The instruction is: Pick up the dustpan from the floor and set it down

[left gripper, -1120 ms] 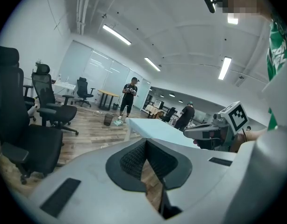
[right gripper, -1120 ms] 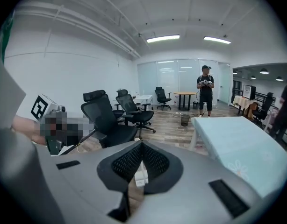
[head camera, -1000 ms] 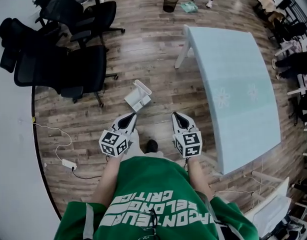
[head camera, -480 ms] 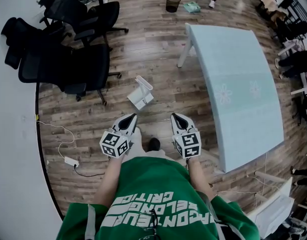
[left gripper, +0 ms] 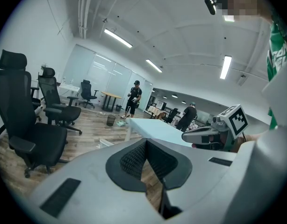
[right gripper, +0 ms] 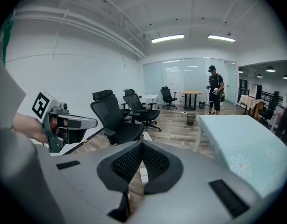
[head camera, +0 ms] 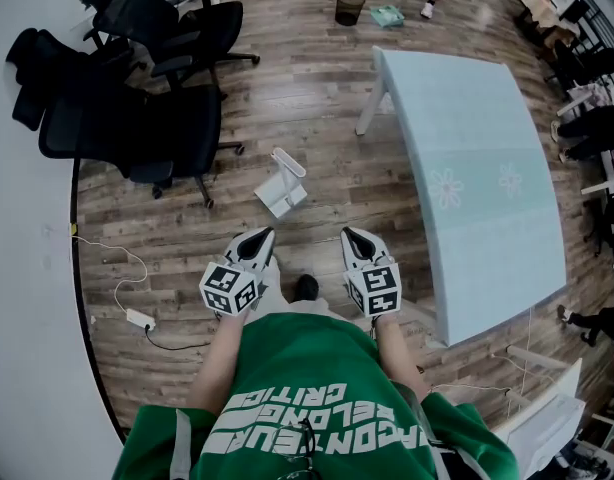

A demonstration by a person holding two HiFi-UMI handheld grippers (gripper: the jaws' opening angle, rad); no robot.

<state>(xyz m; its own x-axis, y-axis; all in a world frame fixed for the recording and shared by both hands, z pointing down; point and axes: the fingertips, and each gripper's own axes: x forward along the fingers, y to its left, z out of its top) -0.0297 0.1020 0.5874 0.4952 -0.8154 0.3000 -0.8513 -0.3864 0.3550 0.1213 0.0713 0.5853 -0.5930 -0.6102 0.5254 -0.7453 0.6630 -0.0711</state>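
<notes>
Lying on floor: a white dustpan (head camera: 280,190) is seen on the wood floor (head camera: 317,98), ahead of both grippers and well apart from them, between the black office chairs (head camera: 137,133) and the pale tabletop (head camera: 467,168).
Left gripper (head camera: 261,234): fingers are pressed together; nothing is held.
Right gripper (head camera: 350,233): fingers are closed on each other; nothing is held.
Handling (judged): thin moulded plastic is assumed. It is expected to be light, stiff and smooth enough to slip, and not fragile.
Hold point (judged): the raised end (head camera: 287,163), likely the handle, is favoured, pinched across its thin wall. The flat pan is reckoned too broad for the fingers.
Change since a second ago: the whole view is shifted slightly. The dustpan is found in the same spot by the chairs. Both grippers are held as before, fingers together throughout. The walkers at the far end are moved on.
</notes>
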